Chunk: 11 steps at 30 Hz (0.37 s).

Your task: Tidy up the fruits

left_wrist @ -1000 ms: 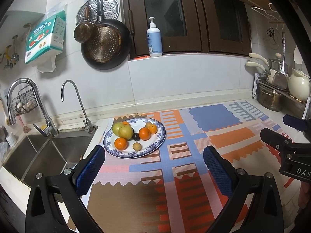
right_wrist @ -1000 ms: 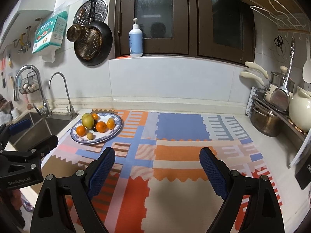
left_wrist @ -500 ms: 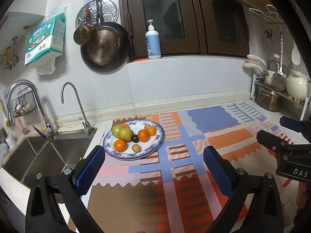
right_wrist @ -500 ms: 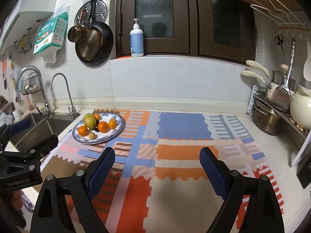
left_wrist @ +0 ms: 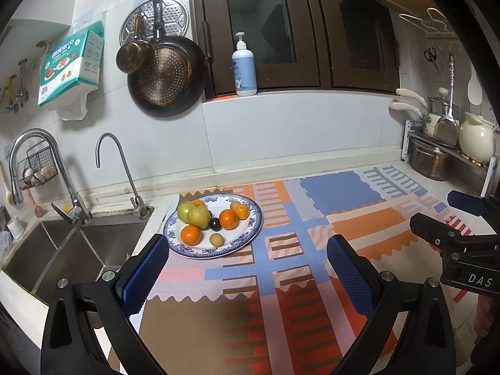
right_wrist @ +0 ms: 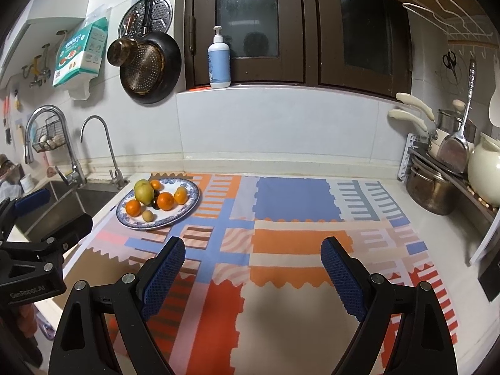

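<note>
Fruits [left_wrist: 204,218] on plate [left_wrist: 253,231]; both grippers [left_wrist: 248,268] [right_wrist: 253,268] agape, empty

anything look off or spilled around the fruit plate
Nothing stands out. The fruit sits piled on the blue-rimmed plate, none rolled onto the patterned mat, no spills. Both tongs hang open and empty.

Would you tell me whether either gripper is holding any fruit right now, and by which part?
Nothing is held. The left gripper and right gripper are both open over the mat; all fruit sits on the plate.
</note>
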{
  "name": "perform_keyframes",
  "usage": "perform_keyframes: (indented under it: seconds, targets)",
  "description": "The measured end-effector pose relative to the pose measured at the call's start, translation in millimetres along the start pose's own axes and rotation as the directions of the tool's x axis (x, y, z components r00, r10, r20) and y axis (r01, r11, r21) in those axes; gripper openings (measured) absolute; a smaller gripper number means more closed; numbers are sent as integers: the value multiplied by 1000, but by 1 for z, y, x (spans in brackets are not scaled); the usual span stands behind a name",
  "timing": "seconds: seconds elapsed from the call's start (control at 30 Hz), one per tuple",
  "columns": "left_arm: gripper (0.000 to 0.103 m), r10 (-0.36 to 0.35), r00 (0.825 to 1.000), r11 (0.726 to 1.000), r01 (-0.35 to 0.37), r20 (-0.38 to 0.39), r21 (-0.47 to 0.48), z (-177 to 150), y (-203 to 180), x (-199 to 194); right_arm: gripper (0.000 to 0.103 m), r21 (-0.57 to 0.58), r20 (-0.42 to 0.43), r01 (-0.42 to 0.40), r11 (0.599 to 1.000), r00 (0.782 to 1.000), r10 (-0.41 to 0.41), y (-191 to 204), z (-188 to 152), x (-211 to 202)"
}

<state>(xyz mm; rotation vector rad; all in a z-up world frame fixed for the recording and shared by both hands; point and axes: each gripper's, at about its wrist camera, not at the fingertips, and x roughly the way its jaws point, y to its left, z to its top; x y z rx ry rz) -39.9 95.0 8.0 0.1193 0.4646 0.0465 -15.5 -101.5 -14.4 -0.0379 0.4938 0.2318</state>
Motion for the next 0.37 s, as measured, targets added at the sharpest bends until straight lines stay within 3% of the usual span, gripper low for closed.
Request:
perform_keyframes:
  seconds: [0.37]
  targets:
    - [103, -2, 1000, 1000, 2, 8, -3, 1, -2, 3, 89, 4, -6, 3, 1000, 1000, -3, -2, 0, 2]
